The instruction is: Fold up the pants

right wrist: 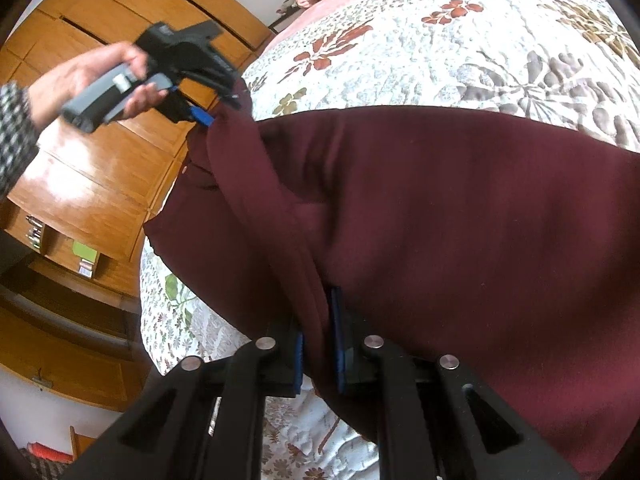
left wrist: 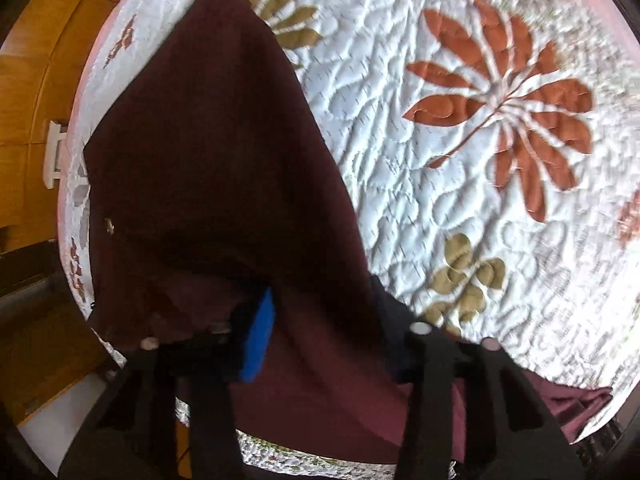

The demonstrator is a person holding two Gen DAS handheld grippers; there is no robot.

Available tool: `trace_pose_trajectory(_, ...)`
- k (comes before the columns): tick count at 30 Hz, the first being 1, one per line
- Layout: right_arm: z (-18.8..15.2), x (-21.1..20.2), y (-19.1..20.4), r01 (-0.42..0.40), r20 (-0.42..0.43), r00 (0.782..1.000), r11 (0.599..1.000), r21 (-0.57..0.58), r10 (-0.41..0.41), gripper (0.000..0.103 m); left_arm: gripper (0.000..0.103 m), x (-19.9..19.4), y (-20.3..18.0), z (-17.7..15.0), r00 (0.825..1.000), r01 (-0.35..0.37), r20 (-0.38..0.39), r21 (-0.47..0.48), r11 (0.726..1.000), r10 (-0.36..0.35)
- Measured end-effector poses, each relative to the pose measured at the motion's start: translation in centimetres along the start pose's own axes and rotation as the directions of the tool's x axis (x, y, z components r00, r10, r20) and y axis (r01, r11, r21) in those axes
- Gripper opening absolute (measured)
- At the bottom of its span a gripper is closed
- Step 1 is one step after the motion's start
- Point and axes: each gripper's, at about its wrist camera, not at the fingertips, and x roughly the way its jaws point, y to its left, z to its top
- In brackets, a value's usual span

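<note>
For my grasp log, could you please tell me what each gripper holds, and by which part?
Both hold the maroon pants: the right gripper pinches a folded edge, and the left gripper pinches the raised far end of that edge, over the quilt.

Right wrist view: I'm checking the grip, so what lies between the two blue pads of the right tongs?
A bunched edge of the maroon pants runs between the pads of the right tongs; the right wrist view shows it.

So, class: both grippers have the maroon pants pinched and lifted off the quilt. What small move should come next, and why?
Probably carry both held points forward together and lower them. The right gripper and left gripper each clamp an edge of the pants, which hang draped above the quilt, so the fold isn't laid down yet.
</note>
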Motion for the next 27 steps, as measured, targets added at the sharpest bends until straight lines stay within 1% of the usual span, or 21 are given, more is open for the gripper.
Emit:
trace_pose_trajectory(2,0.1,-0.3,0.2,0.002,0.009,1.000,1.000,0.007,-0.002,0.013,0.032,-0.9,1.3,-1.2,0.997,0.054,0.050,-0.015,0.998,-0.053)
trace_pose_trajectory(4,0.1,-0.6,0.3,0.002,0.013,1.000,1.000,0.011,-0.002,0.014,0.028,-2.1,2.9,-3.4,0.984,0.112,0.138,-0.014,0.994,-0.109)
trace_pose_trajectory(5,0.1,-0.8,0.5,0.009,0.017,1.000,1.000,0.005,-0.009,0.014,0.027,-2.8,3.9,-5.2,0.971,0.135,0.197,-0.001,0.991,-0.132)
trace_pose_trajectory(7,0.1,-1.0,0.7,0.021,0.017,1.000,1.000,-0.001,-0.021,0.014,0.027,-3.4,5.7,-8.1,0.943,0.170,0.289,0.017,0.985,-0.167)
trace_pose_trajectory(8,0.1,-1.0,0.8,0.028,0.015,0.999,1.000,-0.002,-0.028,0.014,0.027,-3.4,6.6,-9.8,0.929,0.176,0.325,0.028,0.984,-0.175)
trace_pose_trajectory(9,0.1,-1.0,0.8,0.031,0.014,0.999,1.000,-0.001,-0.031,0.014,0.027,-3.3,7.9,-12.0,0.907,0.192,0.377,0.030,0.981,-0.189)
trace_pose_trajectory(10,0.1,-1.0,0.8,0.033,0.013,0.999,0.999,0.001,-0.033,0.014,0.027,-2.9,9.1,-13.9,0.891,0.216,0.404,0.029,0.976,-0.209)
trace_pose_trajectory(11,0.0,-1.0,0.9,0.040,0.010,0.999,0.999,0.001,-0.040,0.014,0.027,-2.5,9.7,-15.0,0.884,0.227,0.415,0.019,0.974,-0.214)
trace_pose_trajectory(13,-0.1,-0.9,1.1,0.051,0.005,0.999,0.999,-0.002,-0.051,0.015,0.027,-0.6,11.8,-17.8,0.862,0.299,0.434,-0.016,0.954,-0.263)
trace_pose_trajectory(14,-0.2,-0.8,1.3,0.065,0.001,0.998,0.998,-0.013,-0.065,0.015,0.027,0.0,12.2,-18.6,0.858,0.314,0.437,-0.026,0.949,-0.272)
trace_pose_trajectory(15,-0.2,-0.7,1.5,0.075,-0.001,0.997,0.997,-0.021,-0.075,0.015,0.027,1.1,12.9,-19.7,0.849,0.332,0.446,-0.031,0.943,-0.284)
trace_pose_trajectory(18,-0.5,-0.5,2.7,0.135,-0.004,0.991,0.988,-0.073,-0.136,0.015,0.027,3.1,13.7,-22.1,0.810,0.382,0.492,-0.031,0.923,-0.319)
trace_pose_trajectory(19,-0.6,-0.4,3.2,0.156,-0.005,0.988,0.984,-0.092,-0.157,0.016,0.027,3.6,13.8,-22.7,0.801,0.396,0.499,-0.027,0.918,-0.331)
trace_pose_trajectory(20,-0.7,-0.4,3.5,0.168,-0.008,0.985,0.981,-0.100,-0.170,0.016,0.029,4.0,13.5,-23.0,0.791,0.412,0.505,-0.021,0.911,-0.347)
trace_pose_trajectory(21,-0.7,-0.3,3.7,0.178,-0.009,0.984,0.979,-0.103,-0.180,0.018,0.040,4.5,13.3,-23.2,0.779,0.433,0.507,-0.009,0.901,-0.369)
trace_pose_trajectory(22,-0.8,-0.3,3.9,0.188,-0.007,0.982,0.977,-0.103,-0.190,0.018,0.048,4.8,13.1,-23.3,0.775,0.446,0.499,0.001,0.895,-0.387)
trace_pose_trajectory(23,-0.8,-0.3,4.1,0.194,-0.007,0.981,0.975,-0.104,-0.196,0.019,0.054,4.9,13.3,-23.7,0.765,0.464,0.500,0.006,0.886,-0.405)
trace_pose_trajectory(25,-1.0,-0.5,4.3,0.200,-0.010,0.979,0.974,-0.103,-0.202,0.023,0.060,4.4,13.9,-24.6,0.730,0.517,0.515,0.014,0.856,-0.450)
trace_pose_trajectory(26,-1.0,-0.8,4.4,0.200,-0.009,0.979,0.975,-0.097,-0.201,0.025,0.065,4.0,14.5,-24.6,0.721,0.534,0.519,0.007,0.846,-0.459)
trace_pose_trajectory(27,-1.1,-1.2,4.4,0.196,-0.008,0.980,0.976,-0.089,-0.198,0.033,0.067,3.4,14.9,-24.5,0.722,0.532,0.523,-0.001,0.847,-0.453)
